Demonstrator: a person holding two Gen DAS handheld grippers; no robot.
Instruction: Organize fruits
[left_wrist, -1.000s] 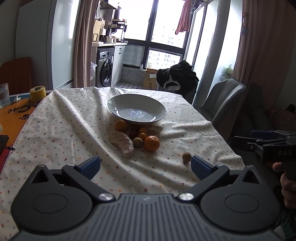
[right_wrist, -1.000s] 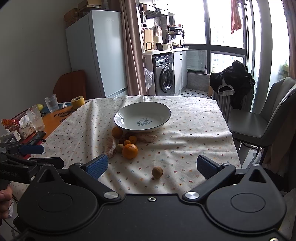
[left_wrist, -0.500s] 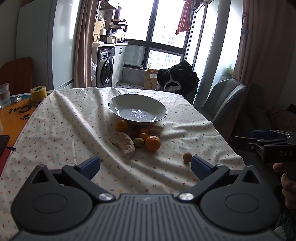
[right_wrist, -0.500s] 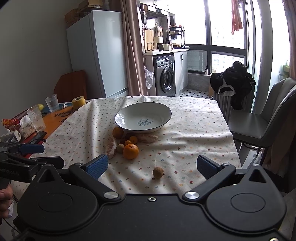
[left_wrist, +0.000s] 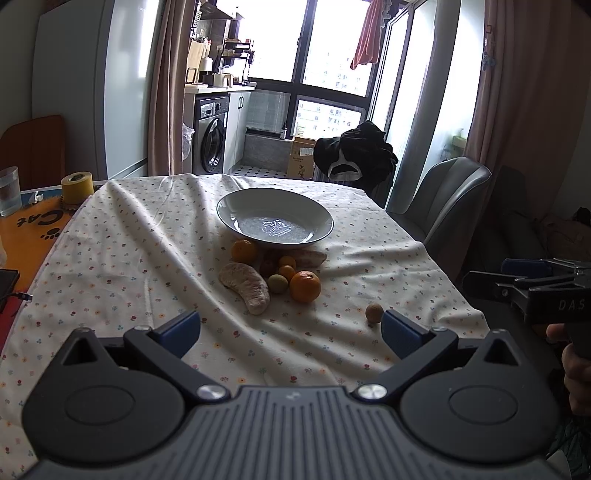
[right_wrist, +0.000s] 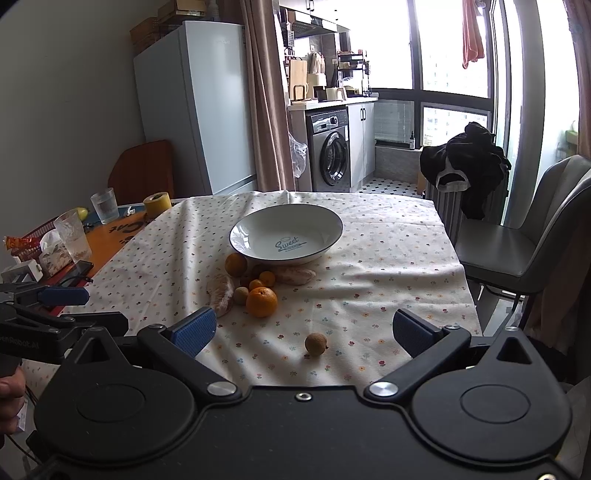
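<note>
We hold our left gripper (left_wrist: 290, 328) and right gripper (right_wrist: 303, 330) with fingers spread apart, both empty, above the near edge of the tablecloth (right_wrist: 388, 258). Just ahead of the right gripper lies a small brown fruit (right_wrist: 316, 344). Farther ahead, a large orange (right_wrist: 261, 301) fronts a cluster of fruit. Beyond the cluster sits the empty bowl (right_wrist: 255, 229).

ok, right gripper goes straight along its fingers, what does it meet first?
Probably the small brown fruit, lying alone on the tablecloth between the open right gripper fingers. Depth is unclear; it may pass above it.
</note>
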